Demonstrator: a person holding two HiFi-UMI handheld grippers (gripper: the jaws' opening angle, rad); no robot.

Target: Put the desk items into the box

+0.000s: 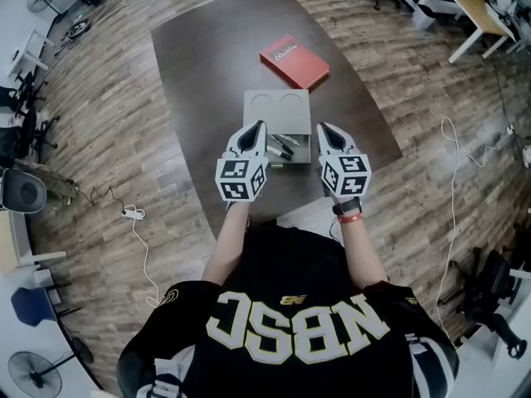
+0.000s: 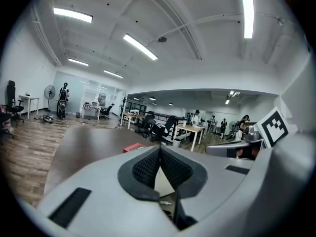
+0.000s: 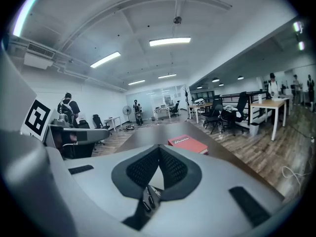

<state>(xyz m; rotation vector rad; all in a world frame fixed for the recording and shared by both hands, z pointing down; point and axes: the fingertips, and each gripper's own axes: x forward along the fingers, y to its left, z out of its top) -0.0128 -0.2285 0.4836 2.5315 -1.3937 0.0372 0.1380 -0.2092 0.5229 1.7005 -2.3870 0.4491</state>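
A grey box (image 1: 302, 151) stands open on the dark table (image 1: 207, 73), its lid (image 1: 277, 106) laid back flat. Dark pens (image 1: 282, 148) lie inside it. A red book (image 1: 294, 60) lies on the table beyond the box. My left gripper (image 1: 260, 125) hovers over the box's left edge and my right gripper (image 1: 322, 127) over its right edge. In the left gripper view the pads (image 2: 148, 167) touch with nothing between them. The right gripper view shows its pads (image 3: 170, 168) touching too, with the pens (image 3: 148, 197) below and the red book (image 3: 187, 144) ahead.
The table's near edge (image 1: 249, 218) is just in front of the person. Wood floor surrounds the table, with a cable and power strip (image 1: 133, 215) at the left. Desks and office chairs (image 3: 232, 115) stand farther off in the room.
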